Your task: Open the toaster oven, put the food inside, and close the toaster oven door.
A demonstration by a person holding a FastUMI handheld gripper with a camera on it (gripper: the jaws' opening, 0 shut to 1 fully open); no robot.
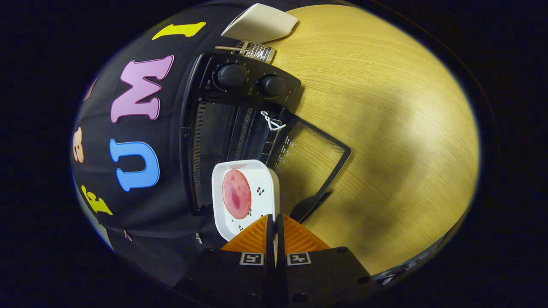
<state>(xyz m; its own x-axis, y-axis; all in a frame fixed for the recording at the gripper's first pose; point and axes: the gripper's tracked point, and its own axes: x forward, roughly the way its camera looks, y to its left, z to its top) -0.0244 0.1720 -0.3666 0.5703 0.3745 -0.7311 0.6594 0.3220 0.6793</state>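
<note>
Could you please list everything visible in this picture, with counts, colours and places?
toaster oven: one, black, on the table against the booth wall, cavity open.
oven door: one, black frame with glass, swung open flat over the table.
knobs: two, black, on the oven's control panel.
dish: one, white, square, at the oven's mouth, its near rim pinched by the tongs.
ham slice: one, pink, round, on the dish.
pale object: one, cream, beyond the oven.
table: one, light wood.
tongs: one pair, shut on the dish rim.

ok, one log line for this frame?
gripper: shut on dish rim | dish: holds ham slice, at oven mouth | toaster oven door: open
</note>
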